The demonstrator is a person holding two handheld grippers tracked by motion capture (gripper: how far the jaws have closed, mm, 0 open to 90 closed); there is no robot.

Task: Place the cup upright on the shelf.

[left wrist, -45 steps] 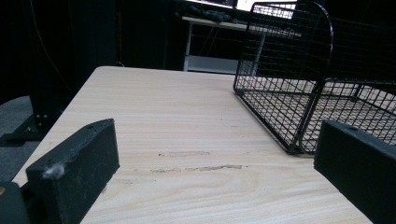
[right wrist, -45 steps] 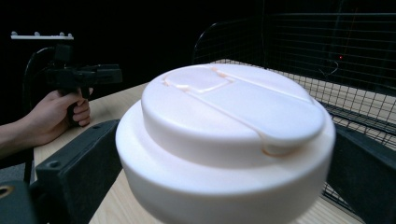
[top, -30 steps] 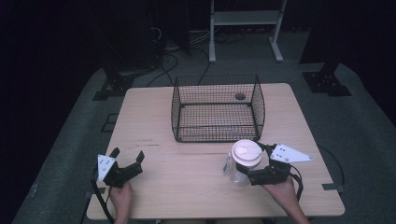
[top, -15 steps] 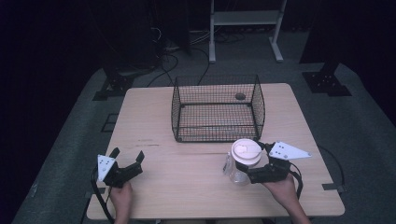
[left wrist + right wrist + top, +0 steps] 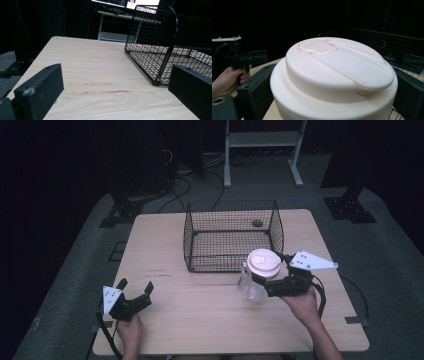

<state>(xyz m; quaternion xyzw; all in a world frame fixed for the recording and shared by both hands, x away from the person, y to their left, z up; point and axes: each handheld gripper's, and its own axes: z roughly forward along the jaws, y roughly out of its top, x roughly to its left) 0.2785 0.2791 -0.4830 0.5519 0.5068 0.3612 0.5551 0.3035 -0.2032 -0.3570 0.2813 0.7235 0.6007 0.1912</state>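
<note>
A clear plastic cup (image 5: 249,289) with a white domed lid (image 5: 264,261) is held just in front of the near right corner of a black wire basket (image 5: 232,237). My right gripper (image 5: 266,273) is shut on the cup, with a black jaw on each side of it. In the right gripper view the lid (image 5: 337,67) sits between those jaws. I cannot tell whether the cup's base touches the table. My left gripper (image 5: 135,285) rests open and holds nothing near the table's front left edge. Its jaws stand wide apart in the left gripper view (image 5: 115,97), facing the basket (image 5: 155,50).
The light wooden table (image 5: 165,245) has bare surface left of the basket and between the two grippers. A small dark round spot (image 5: 257,223) shows at the basket's far side. A white metal stand (image 5: 262,140) and cables lie on the dark floor beyond the table.
My right gripper has carried the cup up and toward the basket. The left gripper has stayed where it was.
</note>
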